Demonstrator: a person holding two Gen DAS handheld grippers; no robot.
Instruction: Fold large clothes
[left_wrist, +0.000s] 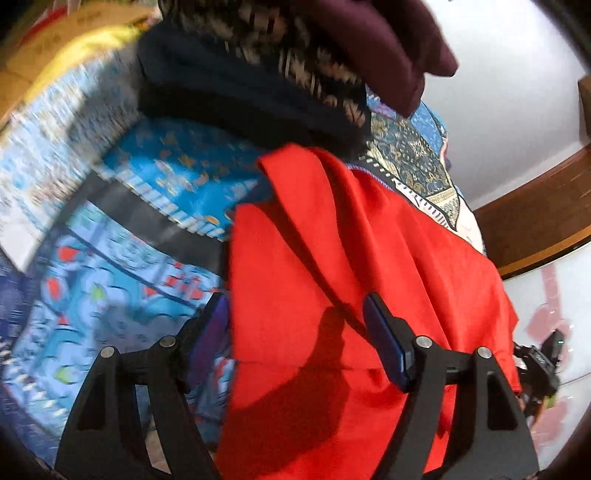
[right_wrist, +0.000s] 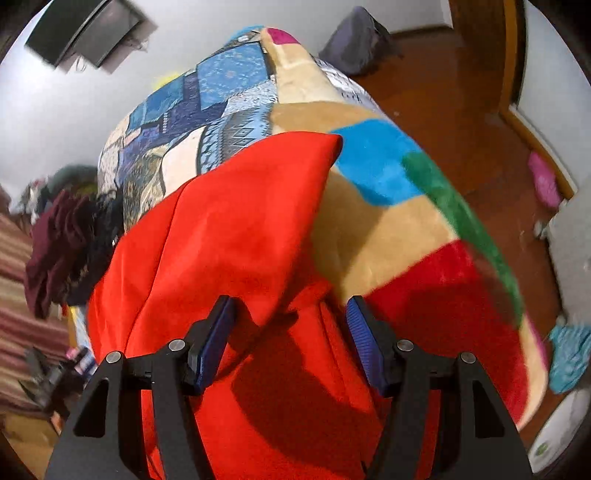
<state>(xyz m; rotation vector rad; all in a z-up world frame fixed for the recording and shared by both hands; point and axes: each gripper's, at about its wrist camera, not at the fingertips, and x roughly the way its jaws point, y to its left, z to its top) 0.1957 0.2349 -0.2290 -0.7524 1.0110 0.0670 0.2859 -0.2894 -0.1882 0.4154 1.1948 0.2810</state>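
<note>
We find the red garment (right_wrist: 221, 229) lying partly folded on the patchwork bedspread (left_wrist: 177, 177), beside a dark clothes pile (left_wrist: 258, 74). We judge it soft, light, limp and prone to creasing; best taken at corners or along the folded edge. The left gripper (left_wrist: 295, 332) and right gripper (right_wrist: 288, 332) both stand spread above it, pinching nothing.

No text, label, brand, number or sign can be read in either view. The patchwork blue printed bedspread (left_wrist: 122, 236) left of the left jaws carries only blurred ornament (no letters), and the round green mark on the white object (right_wrist: 543, 448) right of the right jaws is too small to tell.
</note>
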